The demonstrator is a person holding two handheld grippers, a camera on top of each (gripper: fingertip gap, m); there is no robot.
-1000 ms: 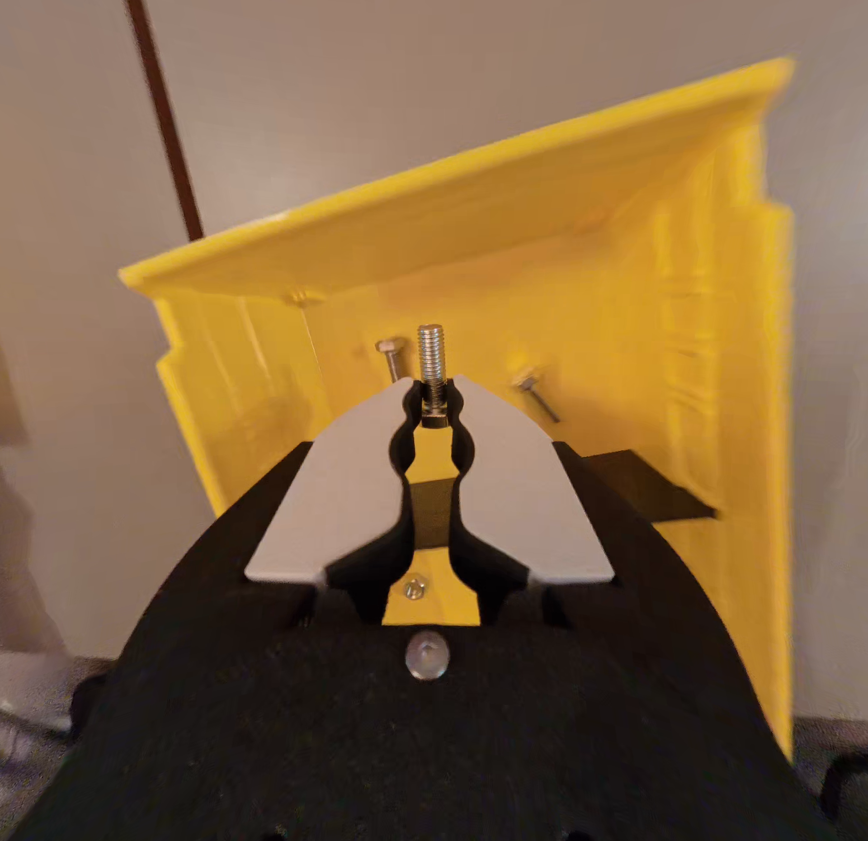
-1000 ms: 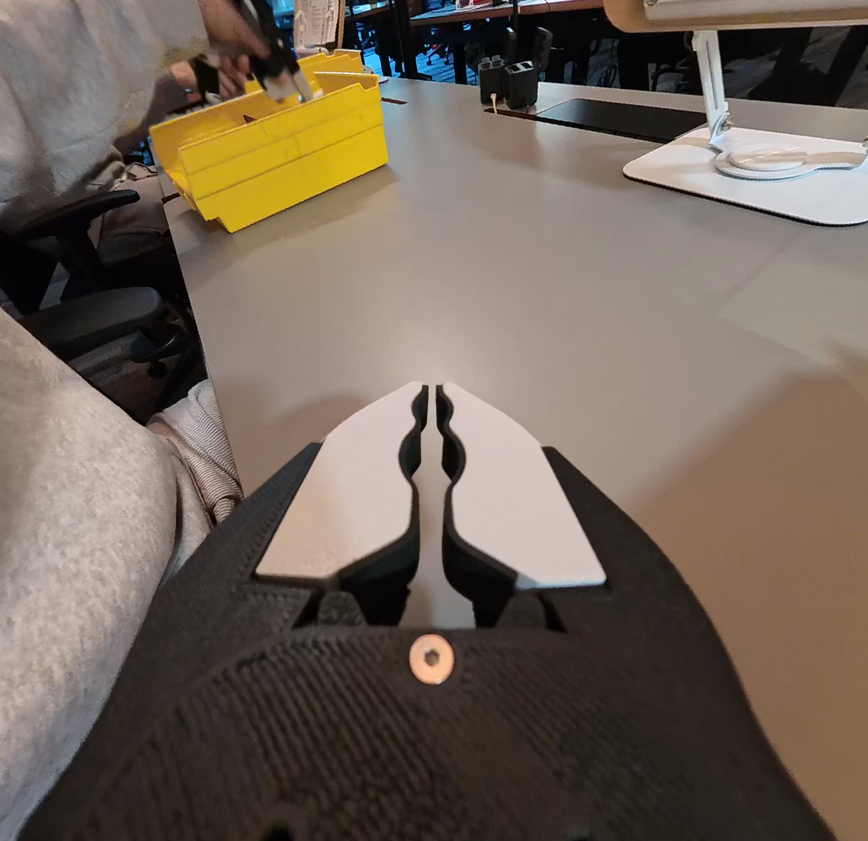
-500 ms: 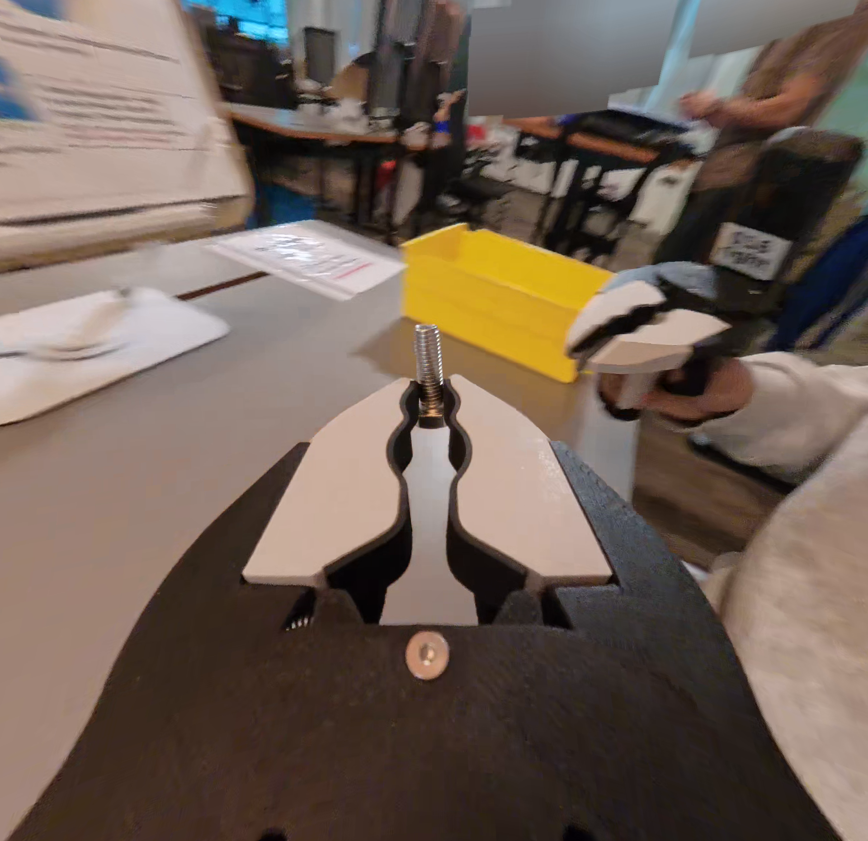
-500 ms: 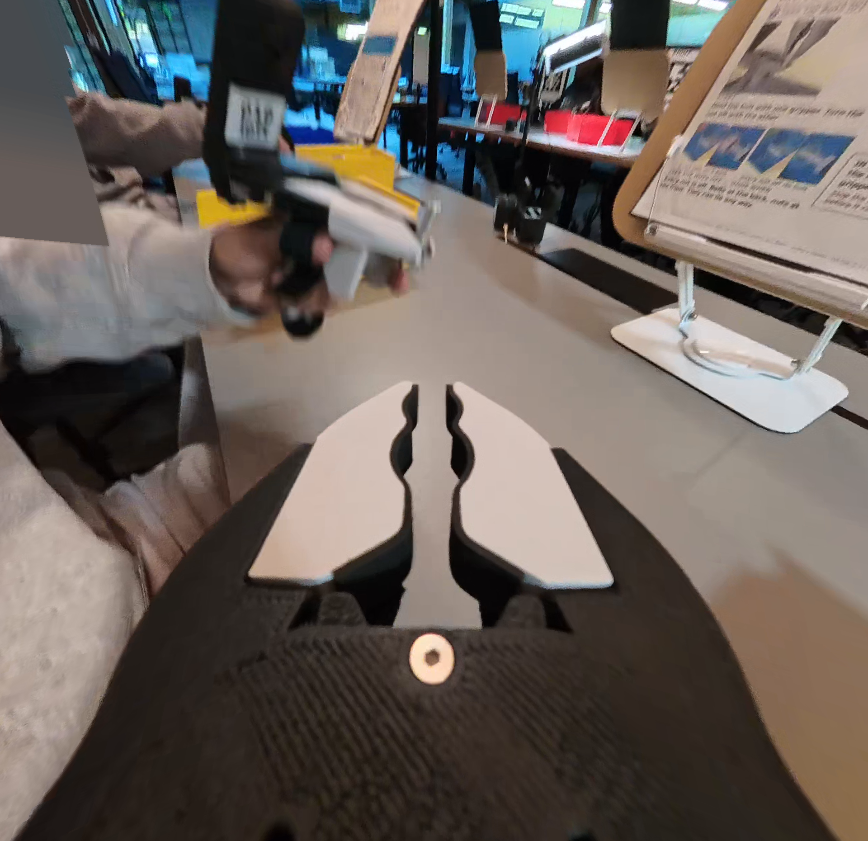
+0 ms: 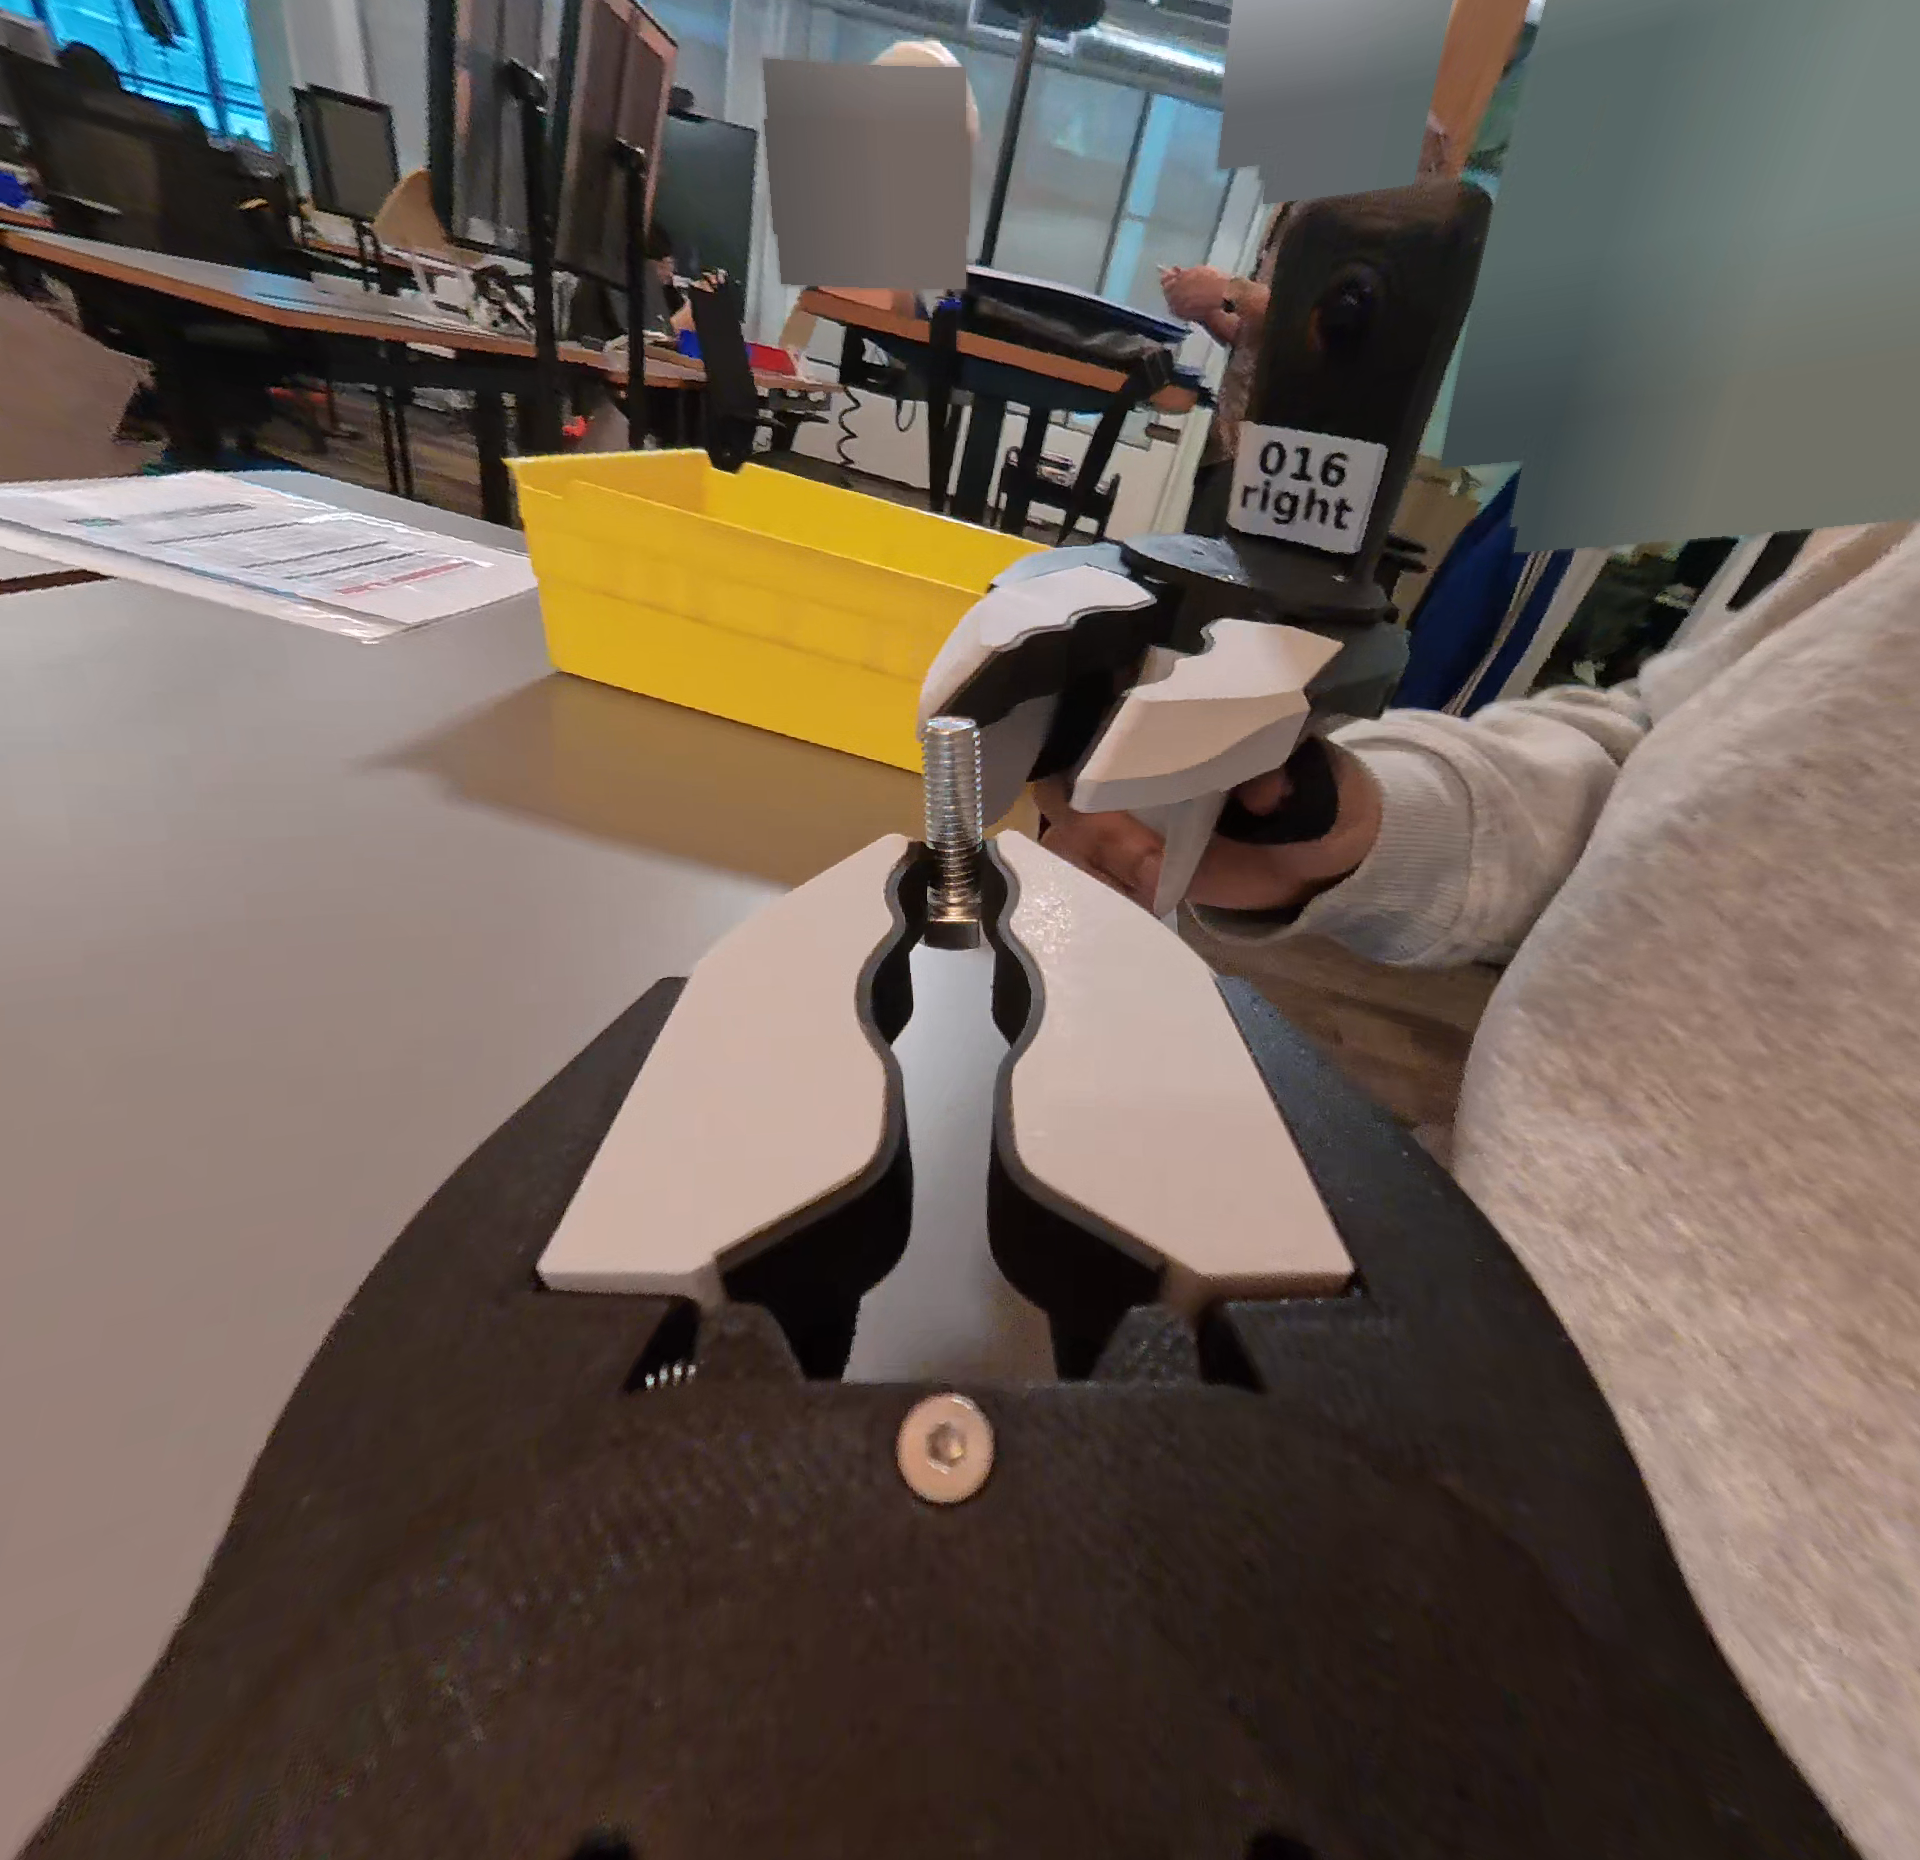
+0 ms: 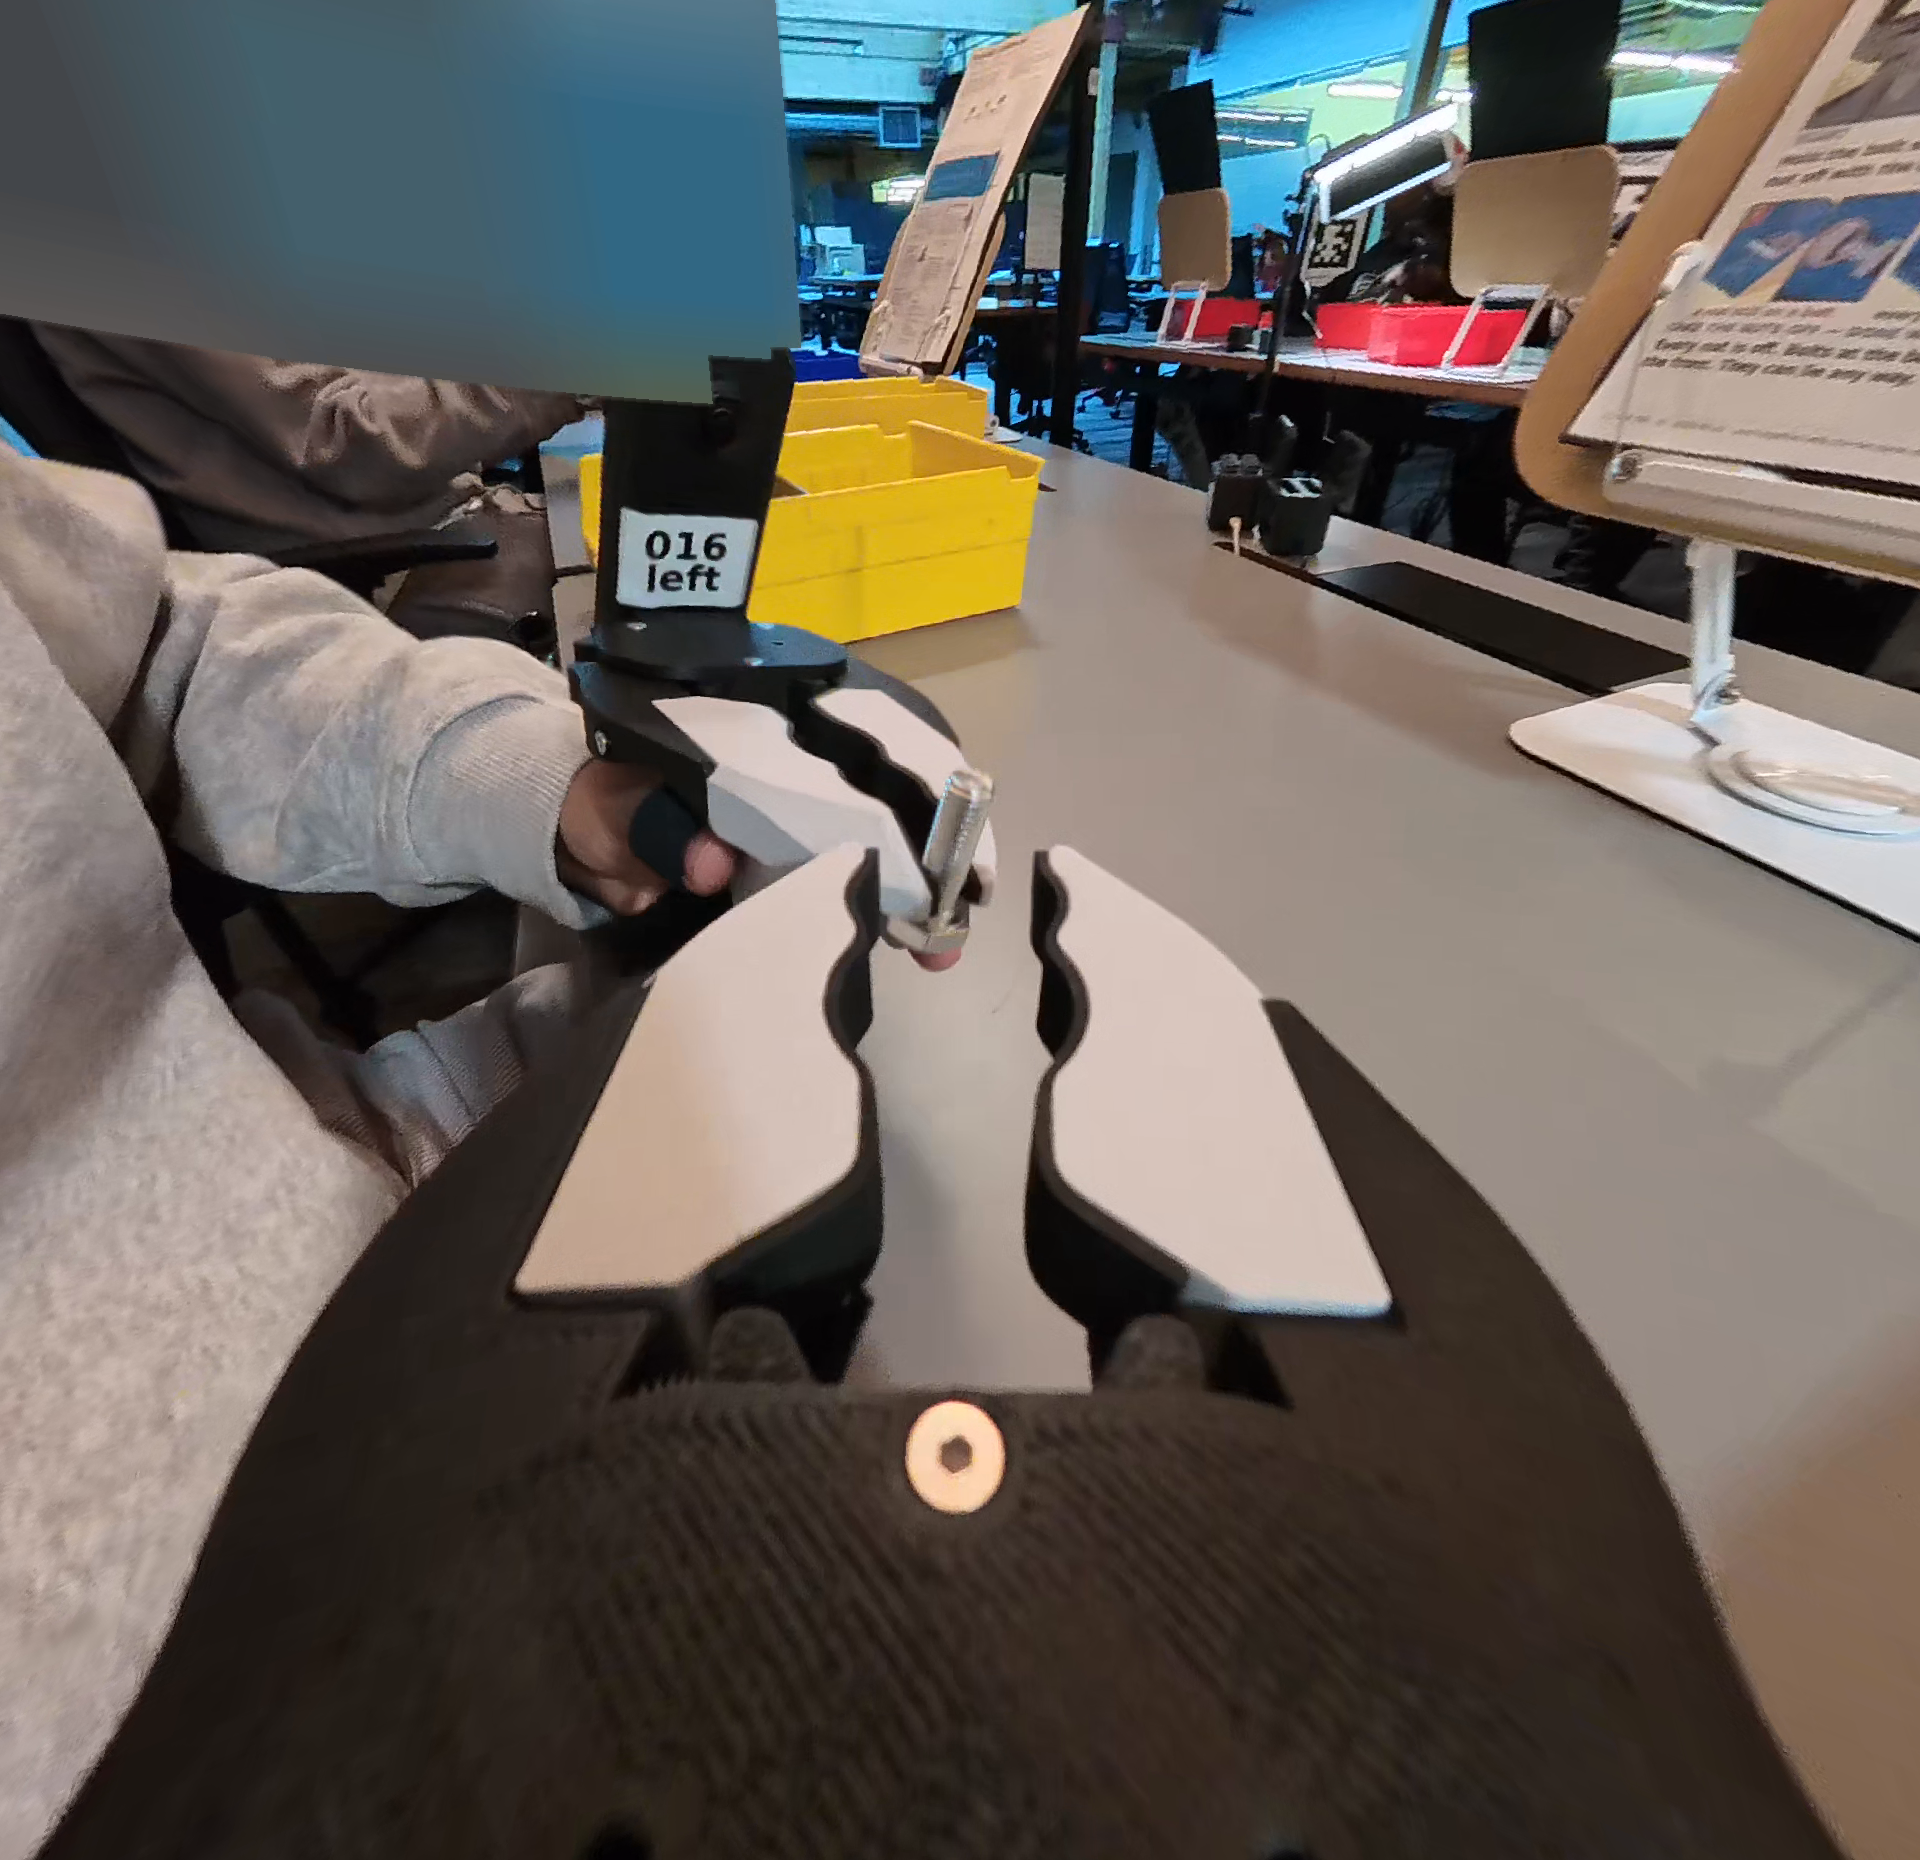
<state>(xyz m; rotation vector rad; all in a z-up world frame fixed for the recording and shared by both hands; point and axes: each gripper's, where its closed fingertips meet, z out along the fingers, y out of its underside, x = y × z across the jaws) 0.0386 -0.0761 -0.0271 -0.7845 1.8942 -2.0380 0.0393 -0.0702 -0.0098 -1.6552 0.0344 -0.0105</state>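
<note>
Silver bolt [image 5: 951,823], out of the yellow bin [image 5: 748,615] where it was a second ago, is clamped by its head in the left gripper [image 5: 951,854] tips, well in front of that bin, while the right gripper [image 6: 951,865] has spread its fingers, empty, just beside the bolt's threads.

This is a large open-plan workshop or lab hall set up as rows of workstations. In the right wrist view a long grey worktop [image 6: 1299,771] runs toward 12 o'clock, with a yellow parts bin [image 6: 883,522] at 11 o'clock, an instruction sheet on a white stand [image 6: 1714,750] at 2 o'clock, and red bins [image 6: 1444,333] on farther benches at 1 o'clock. The left wrist view shows more desks with monitors [image 5: 613,137] at 11 o'clock before tall windows.
</note>
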